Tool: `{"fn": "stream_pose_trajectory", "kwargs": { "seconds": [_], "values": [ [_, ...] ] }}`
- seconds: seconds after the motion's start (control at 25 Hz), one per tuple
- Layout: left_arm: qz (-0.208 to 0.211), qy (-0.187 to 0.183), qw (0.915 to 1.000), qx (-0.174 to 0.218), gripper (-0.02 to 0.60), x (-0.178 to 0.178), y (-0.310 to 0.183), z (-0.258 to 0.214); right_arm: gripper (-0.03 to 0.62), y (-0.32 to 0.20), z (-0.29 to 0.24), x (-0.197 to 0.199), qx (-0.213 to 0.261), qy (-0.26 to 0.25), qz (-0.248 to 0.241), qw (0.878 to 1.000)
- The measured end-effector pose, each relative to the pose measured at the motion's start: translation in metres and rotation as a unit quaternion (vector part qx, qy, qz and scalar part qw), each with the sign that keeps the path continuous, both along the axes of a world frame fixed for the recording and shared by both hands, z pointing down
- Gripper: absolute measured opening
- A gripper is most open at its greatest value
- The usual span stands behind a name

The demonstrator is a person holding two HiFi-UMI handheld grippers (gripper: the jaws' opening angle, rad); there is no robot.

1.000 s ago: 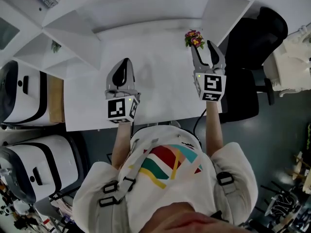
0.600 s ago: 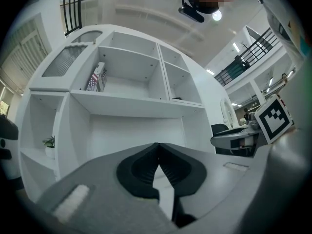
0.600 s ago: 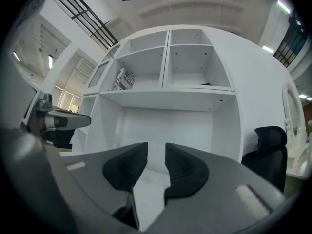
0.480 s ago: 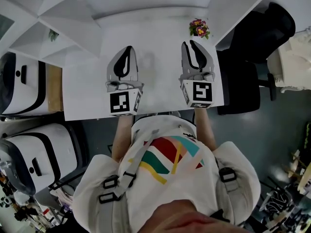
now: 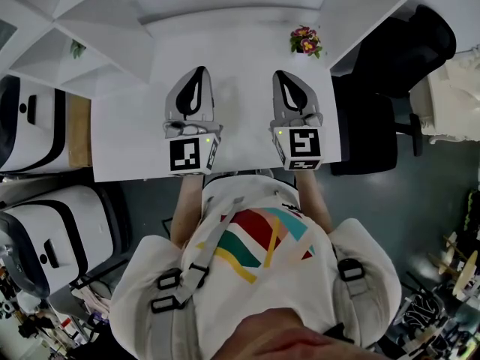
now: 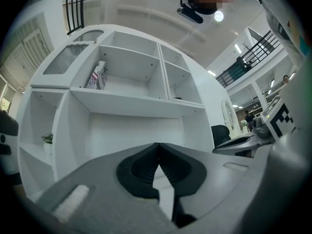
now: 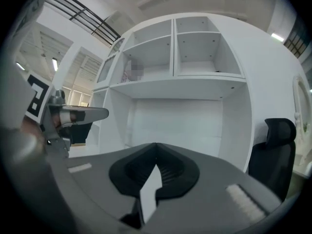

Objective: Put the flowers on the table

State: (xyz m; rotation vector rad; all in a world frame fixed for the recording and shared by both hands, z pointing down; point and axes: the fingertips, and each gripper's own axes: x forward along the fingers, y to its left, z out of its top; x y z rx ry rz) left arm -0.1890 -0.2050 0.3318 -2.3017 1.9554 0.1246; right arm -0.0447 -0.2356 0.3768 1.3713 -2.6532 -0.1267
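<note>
A small bunch of pink and yellow flowers (image 5: 304,40) stands on the white table (image 5: 247,58) at its far right corner, free of both grippers. My right gripper (image 5: 289,78) is shut with nothing between its jaws, hovering over the table well short of the flowers and to their left. My left gripper (image 5: 198,75) is shut and empty too, level with the right one over the table's left half. In the left gripper view my left gripper (image 6: 157,155) shows its tips touching; in the right gripper view my right gripper (image 7: 156,154) does the same. The flowers are out of both gripper views.
White shelving (image 5: 112,28) rises behind and left of the table, with open compartments (image 6: 126,77) in both gripper views. A black office chair (image 5: 375,103) stands at the table's right edge. White and black machines (image 5: 37,141) sit to the left.
My right gripper let go of the flowers, drew back toward me and leftward, and shut its jaws. The flowers stayed at the far right corner. The left gripper barely moved.
</note>
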Motion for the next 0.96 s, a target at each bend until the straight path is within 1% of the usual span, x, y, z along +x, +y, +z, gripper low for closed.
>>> {"fn": "stream_pose_trajectory", "kwargs": {
  "seconds": [0.16, 0.32, 0.56, 0.96],
  "values": [
    [0.004, 0.002, 1.0000, -0.002, 0.003, 0.003, -0.002, 0.004, 0.000, 0.003, 0.003, 0.001, -0.003, 0.004, -0.007, 1.000],
    [0.004, 0.004, 1.0000, -0.006, 0.003, 0.005, -0.003, 0.001, 0.000, 0.005, 0.000, 0.002, 0.007, 0.003, -0.011, 1.000],
    [0.007, 0.002, 0.9999, -0.009, 0.003, 0.008, -0.005, 0.005, 0.000, 0.005, -0.002, 0.007, 0.012, 0.003, -0.006, 1.000],
    [0.012, 0.003, 0.9998, -0.015, 0.003, 0.011, -0.007, 0.009, 0.000, 0.000, 0.008, 0.017, -0.012, -0.004, -0.003, 1.000]
  ]
}}
